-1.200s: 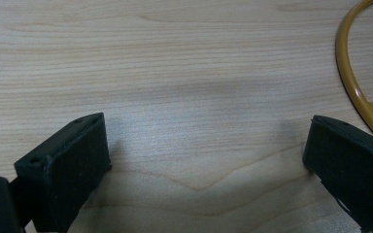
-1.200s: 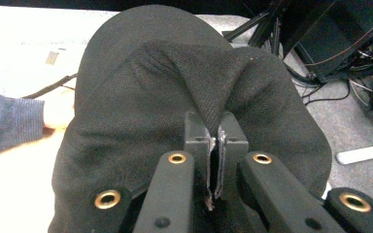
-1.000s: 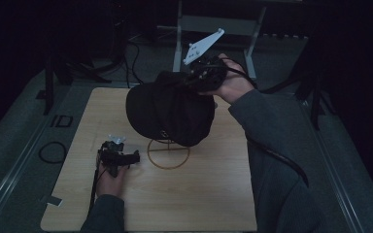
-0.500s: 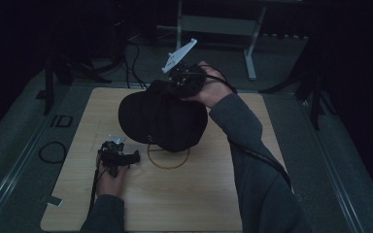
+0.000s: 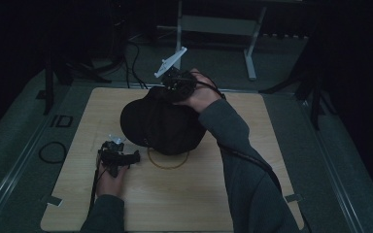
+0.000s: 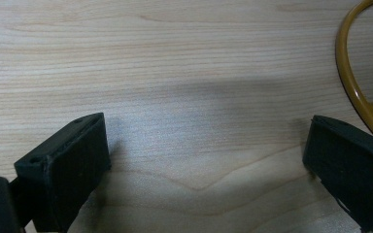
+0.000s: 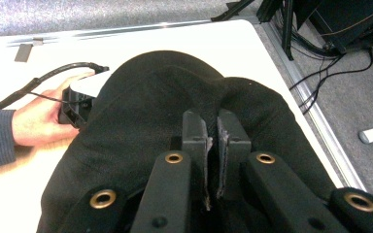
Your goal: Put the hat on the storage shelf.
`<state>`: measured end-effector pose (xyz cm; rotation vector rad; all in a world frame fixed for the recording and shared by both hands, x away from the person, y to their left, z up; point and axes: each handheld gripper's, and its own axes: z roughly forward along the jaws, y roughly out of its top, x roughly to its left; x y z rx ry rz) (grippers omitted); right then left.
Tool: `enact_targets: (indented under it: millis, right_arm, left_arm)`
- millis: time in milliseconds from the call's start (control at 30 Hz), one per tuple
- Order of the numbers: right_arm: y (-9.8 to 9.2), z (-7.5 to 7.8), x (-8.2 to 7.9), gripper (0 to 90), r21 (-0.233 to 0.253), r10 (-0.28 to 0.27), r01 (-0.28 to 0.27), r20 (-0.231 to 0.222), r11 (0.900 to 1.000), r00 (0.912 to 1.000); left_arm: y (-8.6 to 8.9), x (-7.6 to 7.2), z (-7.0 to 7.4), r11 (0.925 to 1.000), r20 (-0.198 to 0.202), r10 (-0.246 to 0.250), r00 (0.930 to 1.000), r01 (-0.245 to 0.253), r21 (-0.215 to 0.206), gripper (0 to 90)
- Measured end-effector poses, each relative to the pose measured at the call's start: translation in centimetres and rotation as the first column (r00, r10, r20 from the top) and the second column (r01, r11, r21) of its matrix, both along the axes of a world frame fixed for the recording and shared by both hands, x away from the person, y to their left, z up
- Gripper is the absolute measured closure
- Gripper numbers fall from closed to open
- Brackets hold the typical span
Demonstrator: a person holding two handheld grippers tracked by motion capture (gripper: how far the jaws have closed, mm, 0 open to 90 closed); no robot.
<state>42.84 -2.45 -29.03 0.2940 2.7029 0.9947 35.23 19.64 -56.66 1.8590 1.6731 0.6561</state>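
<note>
Black cap [image 5: 162, 124] pinched between right gripper [image 7: 212, 138] fingers [image 7: 194, 131]

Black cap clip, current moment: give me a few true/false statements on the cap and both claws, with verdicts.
1. The right claw is shut on the black cap. True.
2. The left claw holds the cap's brim. False: its jaws stand wide apart over bare wooden table.
3. A yellow ring lies on the table near the left claw. True.
4. The cap lies flat, with nothing gripping it. False: the right claw pinches its fabric.
</note>
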Motion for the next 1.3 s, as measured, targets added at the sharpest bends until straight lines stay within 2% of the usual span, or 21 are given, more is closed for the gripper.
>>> enact_targets:
  millis: [233,433,567,600,633,667,700,800,1033,1133,1233,1300]
  right_arm:
    - [0.8,-0.9,0.2,83.9,-0.002,-0.013,0.013,-0.013,1.000,0.9998]
    - [1.6,-1.9,0.4,83.2,-0.022,-0.030,0.029,-0.028,0.999,0.9992]
    - [1.8,-2.1,0.5,78.3,-0.018,-0.037,0.037,-0.035,0.999,0.9987]
    - [1.7,-2.2,0.6,74.1,-0.020,-0.039,0.038,-0.035,0.999,0.9986]
    - [1.6,-2.2,0.7,68.2,-0.023,-0.048,0.048,-0.033,0.999,0.9983]
    - [1.3,-2.1,0.8,62.8,-0.003,-0.055,0.055,-0.045,0.998,0.9975]
    - [1.3,-2.1,0.8,62.8,-0.003,-0.055,0.055,-0.045,0.998,0.9975]
    - [0.4,-1.8,0.9,52.6,0.027,-0.066,0.067,-0.058,0.997,0.9962]
    - [-1.4,-0.9,1.0,44.3,0.061,-0.097,0.101,-0.059,0.993,0.9935]
    - [-1.9,-0.7,1.1,44.1,0.074,-0.103,0.107,-0.059,0.991,0.9930]
    - [-2.9,-0.3,1.3,44.8,0.097,-0.133,0.138,-0.056,0.986,0.9894]
    - [-3.4,-0.3,1.4,44.9,0.093,-0.149,0.154,-0.055,0.984,0.9873]
  left_arm:
    - [0.0,0.0,0.0,1.0000,0.000,0.000,1.0000,0.000,0.000,2.4]
    - [0.0,0.0,0.0,1.0000,0.004,0.002,1.0000,-0.002,-0.001,2.4]
    - [0.0,0.0,0.0,1.0000,0.002,0.000,1.0000,0.000,0.000,2.4]
    - [0.0,0.0,0.0,1.0000,0.000,-0.001,1.0000,0.001,0.002,2.4]
    - [0.0,0.0,0.0,1.0000,0.000,-0.002,1.0000,0.002,0.002,2.4]
    - [0.0,0.0,0.0,1.0000,0.000,-0.001,1.0000,0.001,0.002,2.4]
    - [0.0,0.0,0.0,1.0000,0.000,-0.001,1.0000,0.001,0.002,2.4]
    - [0.0,0.0,0.0,1.0000,0.000,-0.001,1.0000,0.001,0.002,2.4]
    - [0.0,0.0,0.0,1.0000,0.000,0.000,1.0000,0.000,0.001,2.4]
    - [0.0,0.0,0.0,1.0000,0.000,-0.001,1.0000,0.001,0.002,2.4]
    - [0.0,0.0,0.0,1.0000,0.000,-0.001,1.0000,0.001,0.002,2.4]
    - [0.0,0.0,0.0,1.0000,0.000,-0.001,1.0000,0.001,0.002,2.4]
